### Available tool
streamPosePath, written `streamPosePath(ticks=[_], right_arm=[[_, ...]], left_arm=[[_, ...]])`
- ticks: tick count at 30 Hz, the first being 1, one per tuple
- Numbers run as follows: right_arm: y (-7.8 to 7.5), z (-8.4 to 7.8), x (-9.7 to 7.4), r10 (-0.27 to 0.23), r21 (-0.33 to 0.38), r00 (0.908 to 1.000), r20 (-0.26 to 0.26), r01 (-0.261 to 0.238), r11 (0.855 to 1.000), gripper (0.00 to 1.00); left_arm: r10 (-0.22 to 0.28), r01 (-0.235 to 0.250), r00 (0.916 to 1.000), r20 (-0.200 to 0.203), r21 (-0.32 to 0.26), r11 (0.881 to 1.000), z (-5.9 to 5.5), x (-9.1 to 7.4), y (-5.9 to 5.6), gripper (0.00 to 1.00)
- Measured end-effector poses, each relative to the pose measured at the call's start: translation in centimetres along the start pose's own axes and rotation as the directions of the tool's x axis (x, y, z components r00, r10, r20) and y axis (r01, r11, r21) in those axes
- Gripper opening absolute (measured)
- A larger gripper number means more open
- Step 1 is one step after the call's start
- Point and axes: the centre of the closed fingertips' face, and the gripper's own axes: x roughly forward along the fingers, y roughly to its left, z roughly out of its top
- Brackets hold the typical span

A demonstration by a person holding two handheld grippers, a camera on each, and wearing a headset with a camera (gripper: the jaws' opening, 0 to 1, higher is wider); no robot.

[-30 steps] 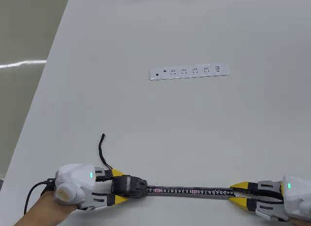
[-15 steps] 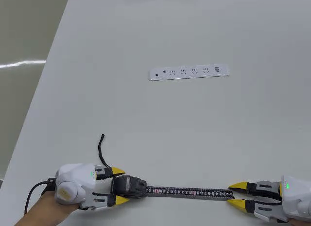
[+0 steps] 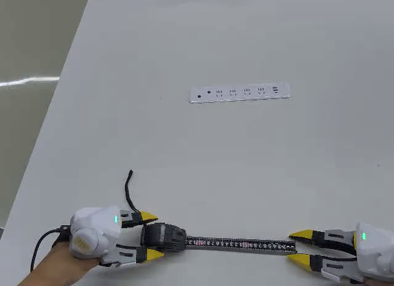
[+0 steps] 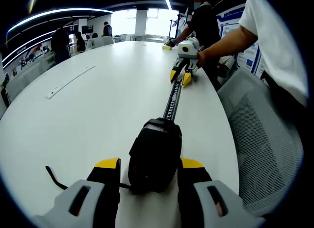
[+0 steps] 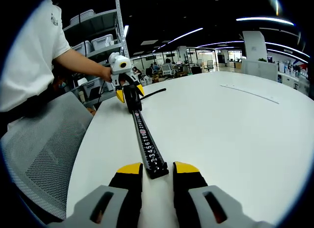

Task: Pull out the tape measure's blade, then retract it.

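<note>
The black tape measure (image 3: 164,235) lies on the white table (image 3: 203,157) between the yellow fingertips of my left gripper (image 3: 151,235), which stands slightly open around it; a thin gap shows beside the case (image 4: 155,152). Its blade (image 3: 240,243) is drawn out flat to the right, with printed numbers. The blade's end (image 5: 157,169) rests between the fingers of my right gripper (image 3: 300,248), which is open with a small gap on each side. The right gripper (image 4: 179,76) is seen far down the blade, and the left gripper (image 5: 128,93) from the other end.
A white power strip (image 3: 239,91) lies flat near the table's middle. A black cord (image 3: 129,190) trails from the tape measure towards the left gripper. The table's near edge runs just below both grippers. A grey mesh chair (image 4: 265,135) stands beside the table.
The right gripper's jaws have spread and let go of the blade end. The left gripper's jaws have widened a little around the case. The blade stays drawn out.
</note>
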Motion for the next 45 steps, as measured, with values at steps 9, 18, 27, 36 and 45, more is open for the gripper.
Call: streamPosePath(ticks=[9,18,27,36,45], right_arm=[[0.1,0.3,-0.3,-0.018,0.008,0.9998,0.004,0.018,1.000,0.27],[0.0,0.6,-0.3,-0.044,0.030,0.9989,0.019,0.043,0.999,0.31],[0.1,1.1,-0.6,-0.067,0.045,0.9971,0.036,0.065,0.997,0.36],[0.4,1.6,-0.8,-0.095,0.060,0.9943,0.049,0.092,0.994,0.40],[0.4,1.6,-1.1,-0.120,0.072,0.9912,0.057,0.115,0.991,0.43]], left_arm=[[0.004,-0.004,1.0000,0.005,-0.008,1.000,0.1,-0.2,-0.1,0.45],[0.022,-0.021,0.9995,0.022,-0.033,0.999,0.4,-0.3,0.1,0.48],[0.033,-0.032,0.9993,0.015,-0.045,0.998,0.1,-0.4,-0.1,0.52],[0.065,-0.061,0.9970,0.042,-0.082,0.995,0.5,-0.8,0.1,0.57],[0.088,-0.081,0.9946,0.054,-0.118,0.990,0.5,-1.0,0.1,0.59]])
